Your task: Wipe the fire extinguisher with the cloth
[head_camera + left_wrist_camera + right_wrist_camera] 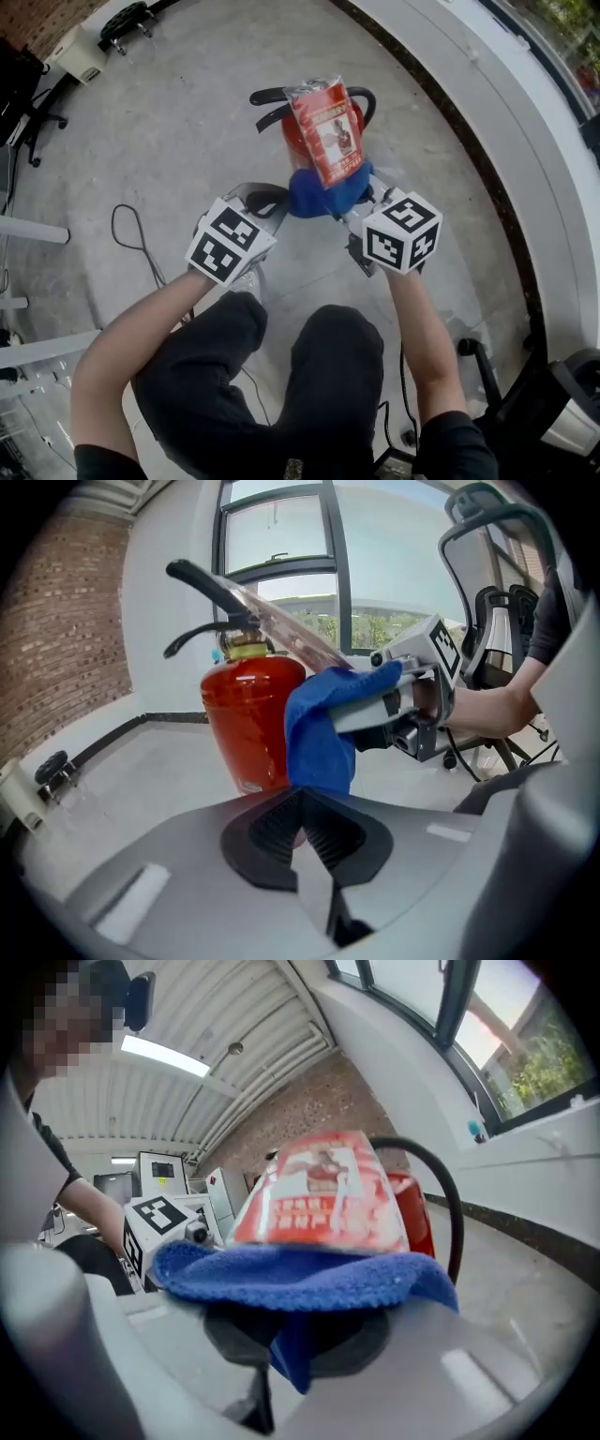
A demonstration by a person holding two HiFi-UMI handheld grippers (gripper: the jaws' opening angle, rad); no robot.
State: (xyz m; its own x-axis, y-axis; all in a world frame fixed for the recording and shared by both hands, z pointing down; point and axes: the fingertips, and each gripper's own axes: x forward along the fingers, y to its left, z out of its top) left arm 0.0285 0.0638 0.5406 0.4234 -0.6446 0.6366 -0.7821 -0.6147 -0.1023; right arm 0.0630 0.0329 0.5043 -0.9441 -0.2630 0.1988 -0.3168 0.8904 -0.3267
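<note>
Weight is the main matter with the red metal fire extinguisher (292, 139). It looks heavy, rigid and smooth-painted, so it should stand firm under a wipe, but a hard sideways push high up could tip it. The black lever handle (211, 585) is the sound place to take hold or steady it. The blue terry cloth (300, 1279) is light, soft and limp. It drapes over whatever pinches it and is best gripped by a bunched fold.

The cylinder stands upright on the grey concrete floor (187, 122), with a black hose (441, 1206) curving beside it. A glossy laminated red-and-white card (325, 127) hangs from its neck, flimsy and likely to snag.

The right gripper (361, 202) pinches the cloth. The cloth looks to lie against the upper side of the red body, just under the card. The left gripper (305, 832) has its jaws pressed together on nothing and points at the cylinder's lower part, just short of it.
</note>
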